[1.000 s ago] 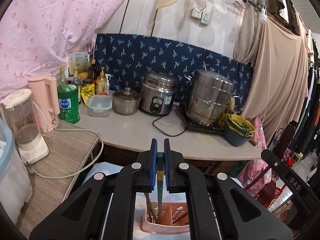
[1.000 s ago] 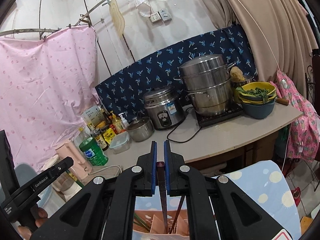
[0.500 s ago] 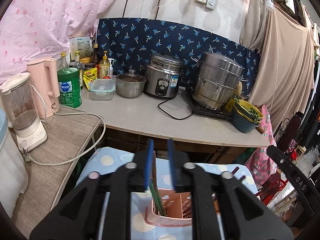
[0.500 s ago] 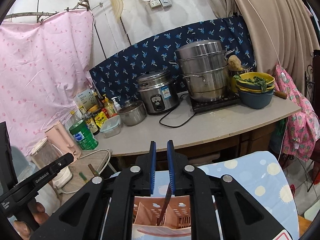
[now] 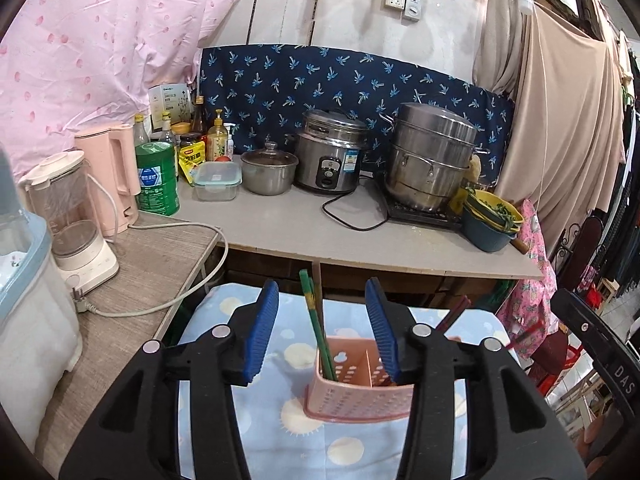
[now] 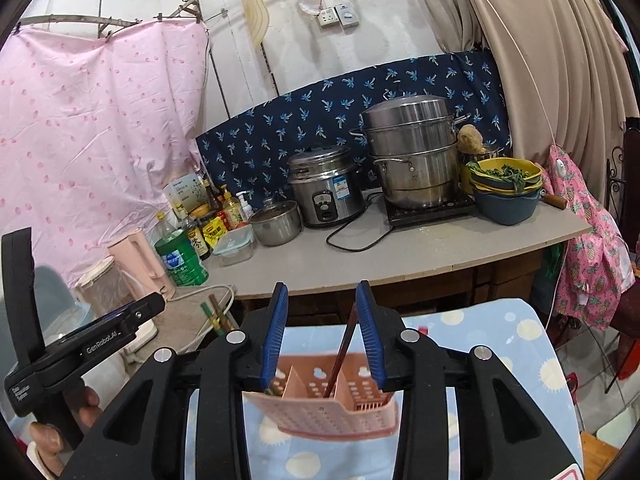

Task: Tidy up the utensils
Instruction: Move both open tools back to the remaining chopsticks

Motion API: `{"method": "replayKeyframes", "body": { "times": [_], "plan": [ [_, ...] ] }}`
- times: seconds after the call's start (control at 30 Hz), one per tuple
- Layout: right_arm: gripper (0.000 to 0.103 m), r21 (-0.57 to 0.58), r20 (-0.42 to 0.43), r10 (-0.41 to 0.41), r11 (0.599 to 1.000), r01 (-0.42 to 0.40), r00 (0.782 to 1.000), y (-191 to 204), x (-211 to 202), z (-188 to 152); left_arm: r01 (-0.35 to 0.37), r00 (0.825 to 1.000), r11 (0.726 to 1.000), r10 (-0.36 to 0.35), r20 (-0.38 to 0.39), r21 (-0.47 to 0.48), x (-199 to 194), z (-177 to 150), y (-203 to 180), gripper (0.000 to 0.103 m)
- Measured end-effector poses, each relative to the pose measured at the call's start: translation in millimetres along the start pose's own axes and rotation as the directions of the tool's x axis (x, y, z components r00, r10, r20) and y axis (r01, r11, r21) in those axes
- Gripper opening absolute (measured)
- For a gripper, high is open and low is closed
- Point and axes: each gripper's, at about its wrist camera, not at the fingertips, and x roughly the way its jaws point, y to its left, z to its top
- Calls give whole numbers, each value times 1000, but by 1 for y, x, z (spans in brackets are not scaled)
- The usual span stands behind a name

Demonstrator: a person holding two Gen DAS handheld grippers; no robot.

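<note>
Standing in the pink holder were green chopsticks and dark-red chopsticks; both grippers, left and right, gaped empty, nothing visibly left.

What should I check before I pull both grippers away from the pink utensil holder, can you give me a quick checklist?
1. Left gripper open, jaws apart and clear of the green chopsticks: ok.
2. Right gripper open: ok. Clear of the dark red chopstick: cannot tell, its top sits close to one pad.
3. Green chopsticks standing inside the pink utensil holder: ok.
4. Dark red chopstick inside a holder compartment, leaning: ok.
5. Holder upright on the blue cloth: ok.
6. More utensils left to sort: cannot tell.
</note>
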Motion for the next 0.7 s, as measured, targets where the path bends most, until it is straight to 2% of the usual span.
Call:
{"method": "replayKeyframes", "body": {
  "times": [0.43, 0.7],
  "plan": [
    [36, -50, -26, -7, 999, 6, 1000, 8, -66, -51, -14, 999, 999, 16, -44, 41, -51, -52, 0, 43],
    [36, -26, -79, 5, 1000, -7, 997, 3, -98, -93, -15, 996, 999, 19, -91, 39, -72, -93, 6, 43]
  ]
}}
